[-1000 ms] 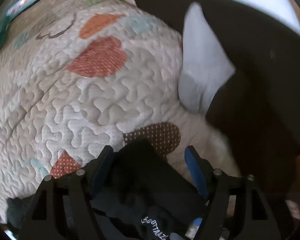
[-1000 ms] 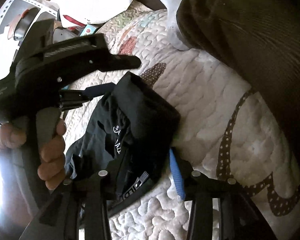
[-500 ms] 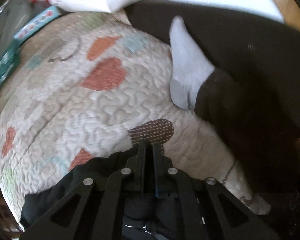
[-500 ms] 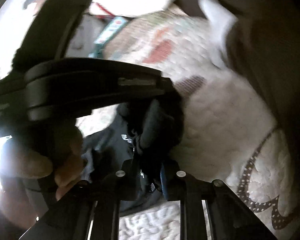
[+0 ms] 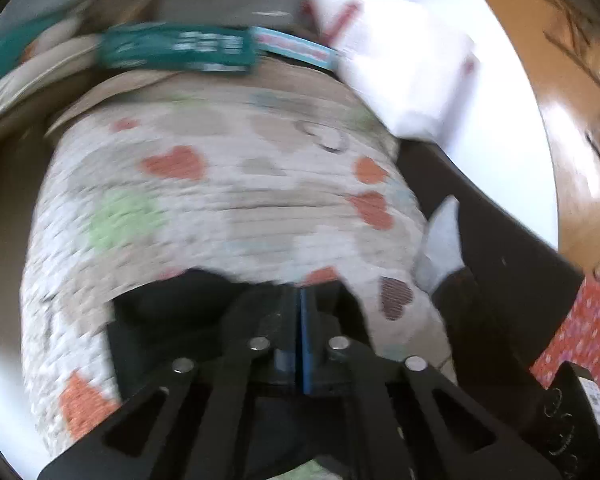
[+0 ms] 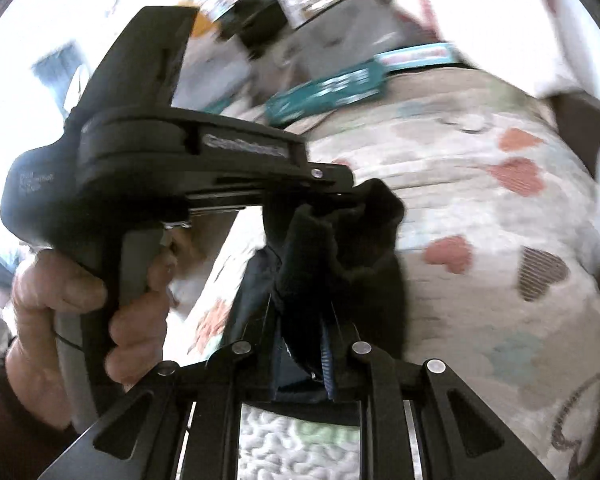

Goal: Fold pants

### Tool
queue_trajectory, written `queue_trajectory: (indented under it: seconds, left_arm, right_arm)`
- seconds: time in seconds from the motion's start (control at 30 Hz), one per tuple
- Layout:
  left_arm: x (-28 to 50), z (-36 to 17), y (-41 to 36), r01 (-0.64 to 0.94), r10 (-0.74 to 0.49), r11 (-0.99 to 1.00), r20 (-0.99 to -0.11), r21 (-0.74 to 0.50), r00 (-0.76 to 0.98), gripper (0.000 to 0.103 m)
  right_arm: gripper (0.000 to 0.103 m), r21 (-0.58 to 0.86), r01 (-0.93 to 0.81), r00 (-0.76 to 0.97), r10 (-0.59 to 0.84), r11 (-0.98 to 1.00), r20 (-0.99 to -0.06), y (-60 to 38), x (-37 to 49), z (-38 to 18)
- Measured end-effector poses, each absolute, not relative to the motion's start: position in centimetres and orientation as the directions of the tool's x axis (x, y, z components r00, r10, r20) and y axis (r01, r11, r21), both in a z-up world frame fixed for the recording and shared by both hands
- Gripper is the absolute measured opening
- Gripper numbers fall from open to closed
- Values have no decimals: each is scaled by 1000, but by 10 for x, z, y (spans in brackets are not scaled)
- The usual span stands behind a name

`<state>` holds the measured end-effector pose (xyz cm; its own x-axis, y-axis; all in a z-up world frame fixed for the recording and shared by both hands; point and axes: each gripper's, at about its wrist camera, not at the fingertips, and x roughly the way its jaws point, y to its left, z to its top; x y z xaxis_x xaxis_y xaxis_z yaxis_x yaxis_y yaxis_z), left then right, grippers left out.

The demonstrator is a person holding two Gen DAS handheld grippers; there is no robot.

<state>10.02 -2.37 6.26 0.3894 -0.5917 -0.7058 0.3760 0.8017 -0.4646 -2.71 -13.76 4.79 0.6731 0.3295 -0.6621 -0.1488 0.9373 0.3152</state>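
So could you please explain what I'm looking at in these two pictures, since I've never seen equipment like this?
There is no robot here. A person holds a two-finger gripper in each hand, and each gripper carries a fisheye camera that looks forward along its fingers, hence the round, bent view. One picture comes from the left gripper, the other from the right gripper. In the right view you also see the person's left hand around the other tool's handle. Both grippers are shut on the black pants, bunched and raised above a quilt printed with hearts. Beside it are a grey sock and a teal box. Both pictures are blurred.
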Motion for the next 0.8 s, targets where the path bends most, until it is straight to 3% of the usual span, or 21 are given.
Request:
queue_trajectory:
  seconds: [0.23,0.47,0.53,0.6,0.8]
  left_arm:
    - [102,9,48,222,-546,836,-723,-502,422,1]
    - [97,-9,81,153,-591,791,-676,-592,439,2]
    - [93,-5,90,139,-612,766,-647,-627,455,12]
    - [90,-1,99,114,-613,752,-625,-650,483,29]
    - [90,5,120,44,-586,742,-616,-669,527,31]
  right_arm:
    - [18,242,-233,578,334,942,-744,-81,-1,6]
    - [18,133,-306,540,287,943,-791,-43,3,-10]
    - [18,94,-319,544,264,943,-797,-35,2,-8]
    - [18,58,-334,551,245,941,-798,-28,0,-8]
    - [18,-107,-410,581,169,906,-797,1,-11,-15]
